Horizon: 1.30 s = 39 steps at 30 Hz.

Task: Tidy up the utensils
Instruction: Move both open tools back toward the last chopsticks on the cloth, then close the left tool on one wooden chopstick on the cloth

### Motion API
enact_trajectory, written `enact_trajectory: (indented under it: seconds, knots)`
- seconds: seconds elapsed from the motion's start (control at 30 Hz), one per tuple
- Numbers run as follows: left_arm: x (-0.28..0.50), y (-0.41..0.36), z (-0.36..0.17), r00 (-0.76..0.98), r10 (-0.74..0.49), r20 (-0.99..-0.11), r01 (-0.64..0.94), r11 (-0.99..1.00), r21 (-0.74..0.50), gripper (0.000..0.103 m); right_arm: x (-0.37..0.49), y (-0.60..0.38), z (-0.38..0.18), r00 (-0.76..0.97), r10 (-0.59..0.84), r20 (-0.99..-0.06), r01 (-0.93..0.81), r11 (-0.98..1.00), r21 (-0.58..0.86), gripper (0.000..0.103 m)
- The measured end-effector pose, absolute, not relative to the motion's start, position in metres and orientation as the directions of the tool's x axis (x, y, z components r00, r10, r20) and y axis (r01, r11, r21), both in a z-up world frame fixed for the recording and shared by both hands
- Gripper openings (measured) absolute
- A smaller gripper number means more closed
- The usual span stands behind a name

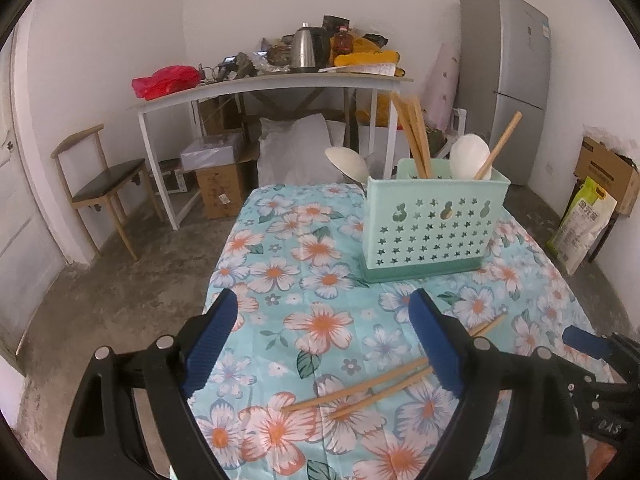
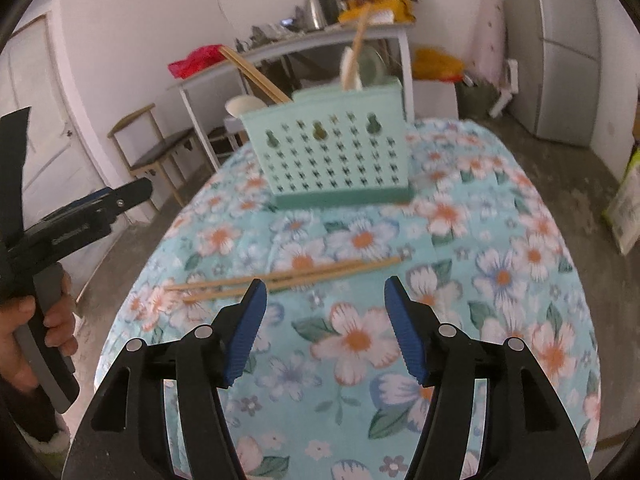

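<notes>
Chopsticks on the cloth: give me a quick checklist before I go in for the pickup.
1. Loose chopsticks lie flat on the floral tablecloth, nothing on top: ok.
2. Right tongs open and empty: ok.
3. Right tongs around the chopsticks: not ok; the sticks lie beyond the tips.
4. Left tongs open and empty: ok.
5. Green utensil holder upright: ok.
6. Free room in the holder for more sticks: cannot tell; chopsticks and spoons already stand in it.
</notes>
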State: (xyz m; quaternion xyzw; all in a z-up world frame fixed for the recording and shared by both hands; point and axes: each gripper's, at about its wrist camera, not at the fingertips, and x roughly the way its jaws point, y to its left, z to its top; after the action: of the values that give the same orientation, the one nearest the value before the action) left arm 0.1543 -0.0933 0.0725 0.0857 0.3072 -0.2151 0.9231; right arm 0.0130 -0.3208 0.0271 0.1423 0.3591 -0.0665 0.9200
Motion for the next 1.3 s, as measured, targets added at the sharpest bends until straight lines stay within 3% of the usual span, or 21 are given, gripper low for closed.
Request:
enact_trajectory:
  seconds: [0.23,0.37,0.53,0.8,0.97,1.3]
  knots:
    - [0.141,-0.098,0.048,0.658,-0.476,-0.584,0.593,0.805,0.012,0.085,0.007,-0.353,0.013,0.696,-0.009,-0.718,0.327,0.895,0.305,0.059]
    - [0.126,-0.113,0.024,0.605,-0.531,-0.594,0.703,0.706,0.085,0.085,0.002,-0.369,0.004,0.679,-0.006,-0.734,0.377,0.861,0.342,0.059]
    - [0.107,-0.146,0.000,0.571,-0.534,-0.624,0.787,0.573,0.229,0.066,0.000,-0.382,-0.005,0.672,0.004,-0.741,0.405,0.836,0.371,0.059]
    - [0.101,-0.191,-0.038,0.587,-0.442,-0.678,0.806,0.398,0.439,0.022,0.001,-0.392,-0.008,0.680,0.018,-0.733,0.408,0.821,0.399,0.059]
    - [0.101,-0.198,-0.050,0.605,-0.415,-0.680,0.796,0.335,0.504,0.013,0.000,-0.395,-0.012,0.681,0.021,-0.732,0.413,0.815,0.407,0.059]
    - [0.083,-0.188,-0.048,0.583,-0.405,-0.705,0.809,0.214,0.547,0.008,-0.003,-0.397,-0.012,0.688,0.030,-0.725,0.415,0.804,0.426,0.057]
